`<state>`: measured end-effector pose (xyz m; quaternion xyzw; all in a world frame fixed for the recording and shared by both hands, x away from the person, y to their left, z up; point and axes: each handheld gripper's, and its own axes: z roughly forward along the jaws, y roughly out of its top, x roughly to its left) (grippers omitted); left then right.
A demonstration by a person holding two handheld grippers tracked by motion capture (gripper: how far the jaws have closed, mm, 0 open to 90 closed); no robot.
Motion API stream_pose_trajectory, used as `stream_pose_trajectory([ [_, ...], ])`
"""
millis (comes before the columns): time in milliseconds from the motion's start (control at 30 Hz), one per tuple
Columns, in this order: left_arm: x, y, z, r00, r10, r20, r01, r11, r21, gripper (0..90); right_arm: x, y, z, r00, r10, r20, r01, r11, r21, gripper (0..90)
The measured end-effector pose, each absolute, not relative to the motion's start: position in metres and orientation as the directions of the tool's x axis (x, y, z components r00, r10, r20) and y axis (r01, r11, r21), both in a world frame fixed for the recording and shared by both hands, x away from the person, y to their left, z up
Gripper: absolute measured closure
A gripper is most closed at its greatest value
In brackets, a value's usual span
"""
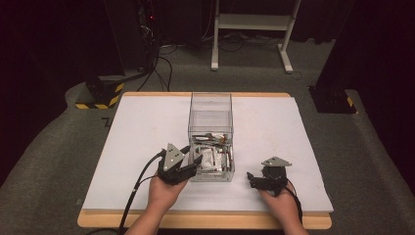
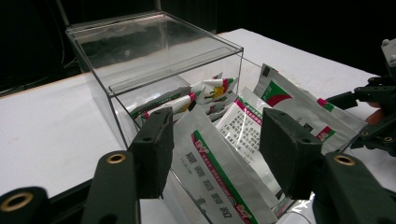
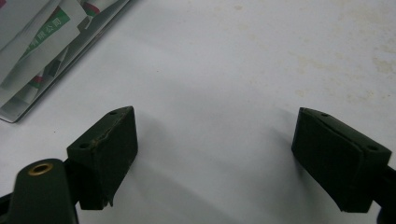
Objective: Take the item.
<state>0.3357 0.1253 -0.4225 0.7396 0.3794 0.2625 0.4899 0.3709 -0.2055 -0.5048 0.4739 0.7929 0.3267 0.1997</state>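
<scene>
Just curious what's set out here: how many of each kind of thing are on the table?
Clear box: 1
Grippers: 2, left and right
Packets in the box: several, too overlapped to count
Total besides packets: 3

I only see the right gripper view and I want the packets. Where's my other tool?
Observer: Your left tool is at the near end of a clear box, with a silver packet between its jaws.
Operator: Is it squeezing it?
Observer: The jaws stand apart; I see no squeeze.
Operator: Are there more?
Observer: Yes, several more packets lie farther back in the box, partly under its clear lid.
</scene>
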Motion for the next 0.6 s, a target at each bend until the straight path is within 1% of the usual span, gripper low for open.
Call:
stream_pose_trajectory([
  [167, 0.3359, 0.1260, -0.4242, 0.567, 0.823, 0.024, 0.304, -0.236, 0.923, 49.5, 0.3709, -0.2055, -0.5048, -0.471, 0.882, -0.007, 0.621, 0.337, 0.708, 14.1],
  [200, 0.3356, 0.1266, -0.4247, 0.565, 0.825, 0.023, 0.305, -0.235, 0.923, 51.6, 0.3709, -0.2055, -0.5048, -0.471, 0.882, -0.007, 0.621, 0.337, 0.708, 14.1],
  [267, 0.3354, 0.1281, -0.4256, 0.564, 0.826, 0.023, 0.308, -0.236, 0.922, 52.1, 0.3710, -0.2055, -0.5048, -0.471, 0.882, -0.007, 0.621, 0.337, 0.708, 14.1],
  [433, 0.3341, 0.1312, -0.4269, 0.562, 0.827, 0.017, 0.309, -0.230, 0.923, 60.0, 0.3709, -0.2054, -0.5048, -0.471, 0.882, -0.007, 0.621, 0.337, 0.708, 14.2],
  [467, 0.3335, 0.1312, -0.4268, 0.562, 0.827, 0.020, 0.306, -0.231, 0.923, 60.0, 0.3709, -0.2054, -0.5048, -0.471, 0.882, -0.007, 0.621, 0.337, 0.708, 14.2],
  [533, 0.3323, 0.1310, -0.4266, 0.561, 0.827, 0.028, 0.300, -0.235, 0.924, 62.6, 0.3709, -0.2055, -0.5048, -0.471, 0.882, -0.007, 0.621, 0.337, 0.707, 14.1],
  [567, 0.3317, 0.1310, -0.4267, 0.561, 0.827, 0.028, 0.298, -0.234, 0.925, 65.3, 0.3709, -0.2054, -0.5048, -0.471, 0.882, -0.007, 0.621, 0.337, 0.708, 14.1],
  [600, 0.3310, 0.1311, -0.4266, 0.559, 0.829, 0.028, 0.297, -0.231, 0.927, 65.3, 0.3709, -0.2054, -0.5048, -0.471, 0.882, -0.007, 0.621, 0.337, 0.708, 14.1],
])
